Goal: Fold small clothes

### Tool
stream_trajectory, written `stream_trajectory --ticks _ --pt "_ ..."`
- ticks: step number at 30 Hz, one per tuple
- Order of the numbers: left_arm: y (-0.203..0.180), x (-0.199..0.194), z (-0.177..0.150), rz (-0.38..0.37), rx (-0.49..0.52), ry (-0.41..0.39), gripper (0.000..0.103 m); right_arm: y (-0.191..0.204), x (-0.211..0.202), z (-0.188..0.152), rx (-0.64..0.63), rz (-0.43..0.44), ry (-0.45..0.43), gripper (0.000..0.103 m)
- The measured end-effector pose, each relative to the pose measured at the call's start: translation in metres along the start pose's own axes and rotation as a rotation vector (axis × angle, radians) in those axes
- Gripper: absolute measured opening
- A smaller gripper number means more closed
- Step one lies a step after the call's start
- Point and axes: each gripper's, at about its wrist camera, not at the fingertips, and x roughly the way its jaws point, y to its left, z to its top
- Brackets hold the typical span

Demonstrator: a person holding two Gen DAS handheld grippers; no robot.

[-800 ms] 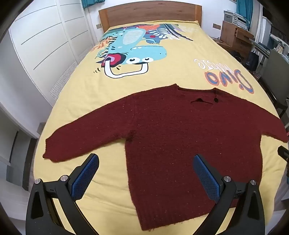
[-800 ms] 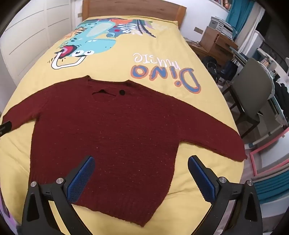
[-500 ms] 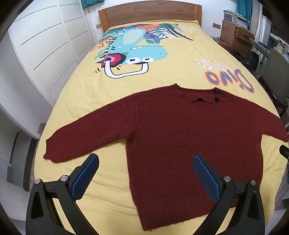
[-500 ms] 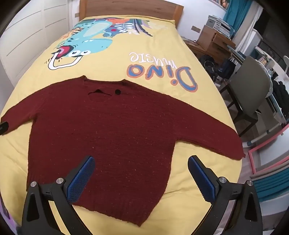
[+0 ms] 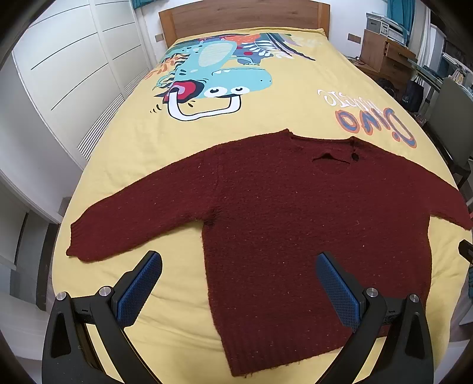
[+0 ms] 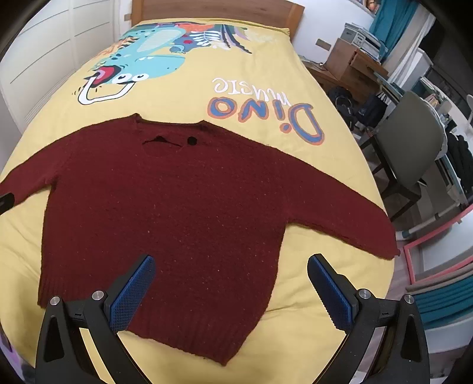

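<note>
Maroon sweater (image 5: 295,224) flat on yellow bedspread (image 5: 266,118), left gripper (image 5: 239,283) fingers apart

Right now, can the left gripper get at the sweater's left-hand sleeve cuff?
Probably yes. The left gripper is open and empty, and the sleeve cuff lies flat on the yellow bedspread just ahead and to its left, with nothing on or beside it.

A yellow bedspread (image 5: 266,118) printed with a cartoon dinosaur (image 5: 218,71) covers the bed, with a wooden headboard (image 5: 242,14), white wardrobe (image 5: 68,68) and grey chair (image 6: 411,141) around it.
</note>
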Motion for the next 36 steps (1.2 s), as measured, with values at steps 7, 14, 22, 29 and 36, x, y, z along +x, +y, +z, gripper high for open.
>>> stream_trajectory --ticks 7,14,22,29,36 --pt "0.001 0.001 0.0 0.002 0.005 0.002 0.102 -0.002 0.0 -0.001 0.003 -0.009 0.002 0.102" --pt "0.0 0.002 0.001 0.002 0.008 0.003 0.102 -0.004 0.002 -0.002 0.001 -0.019 0.005 0.102" --pt "-0.001 0.004 0.003 0.006 0.024 0.004 0.102 -0.005 0.004 -0.002 -0.005 -0.022 0.012 0.102" --pt "-0.002 0.007 0.003 0.008 0.03 0.009 0.102 -0.007 0.006 -0.003 -0.005 -0.024 0.016 0.102" --pt "-0.004 0.006 0.005 0.003 0.032 0.0 0.102 -0.01 0.008 -0.004 0.001 -0.031 0.016 0.102"
